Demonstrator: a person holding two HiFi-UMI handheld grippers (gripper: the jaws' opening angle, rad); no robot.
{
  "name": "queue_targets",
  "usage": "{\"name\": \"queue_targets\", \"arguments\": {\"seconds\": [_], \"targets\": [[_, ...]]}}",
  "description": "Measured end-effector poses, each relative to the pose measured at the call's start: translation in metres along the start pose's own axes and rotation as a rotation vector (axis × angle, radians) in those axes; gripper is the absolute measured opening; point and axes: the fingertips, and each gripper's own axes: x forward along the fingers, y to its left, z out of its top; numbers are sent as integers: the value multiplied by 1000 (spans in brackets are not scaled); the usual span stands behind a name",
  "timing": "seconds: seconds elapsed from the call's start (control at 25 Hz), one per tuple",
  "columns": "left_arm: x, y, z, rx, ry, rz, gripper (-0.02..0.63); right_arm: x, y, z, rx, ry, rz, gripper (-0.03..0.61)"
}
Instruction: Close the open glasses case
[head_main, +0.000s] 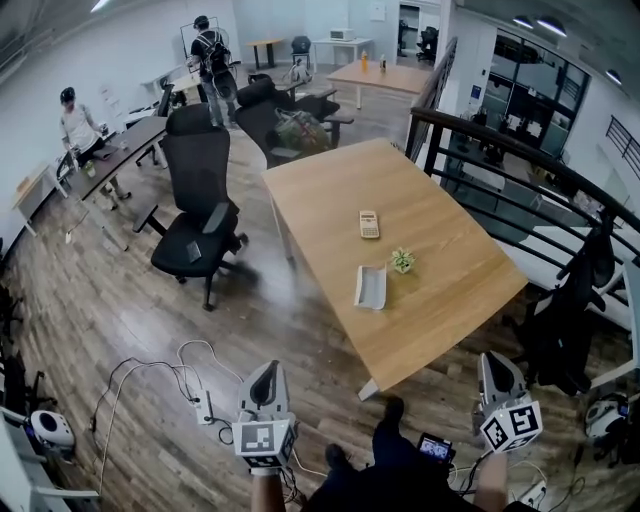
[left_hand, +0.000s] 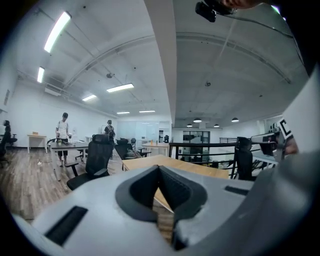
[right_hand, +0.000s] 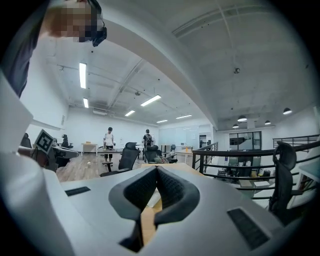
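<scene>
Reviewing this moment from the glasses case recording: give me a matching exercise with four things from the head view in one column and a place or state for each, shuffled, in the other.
Things
1. glasses case
2. calculator
3. small green object
4. black office chair

Places or states
A. stands off the table, to its left in the head view
B. lies open, closest of the three tabletop things to the near corner
C. farthest up the tabletop of the three
D. just right of the case and a little beyond it

Pairs: 1-B, 2-C, 3-D, 4-A
</scene>
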Motion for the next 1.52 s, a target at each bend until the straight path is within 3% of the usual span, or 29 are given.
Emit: {"name": "queue_targets", "arguments": {"seconds": [0.16,0.52,0.88,1.08,1.2,1.4,1.52], "targets": [[45,0,28,-39,-29,53,1,50,-22,-1,32,-24,40,14],[161,-52,84,122,-11,51,2,132,-119,-2,121,-62,67,14],[234,-114,97,221,14,17,2,172,-179,-42,218,-38,79,14],[258,-103,105,250,-5,-7,1,189,-182,-37,217,-45,50,14],[263,-90,117,197,-68,-17,2,199,-173,-29,207,-59,30,14],[272,-44,133,249,-111,-27,2,227,-135,-8,175,-88,18,14],[278,-28,126,197,-130,-52,2,245,-104,-3,146,-72,40,14]]}}
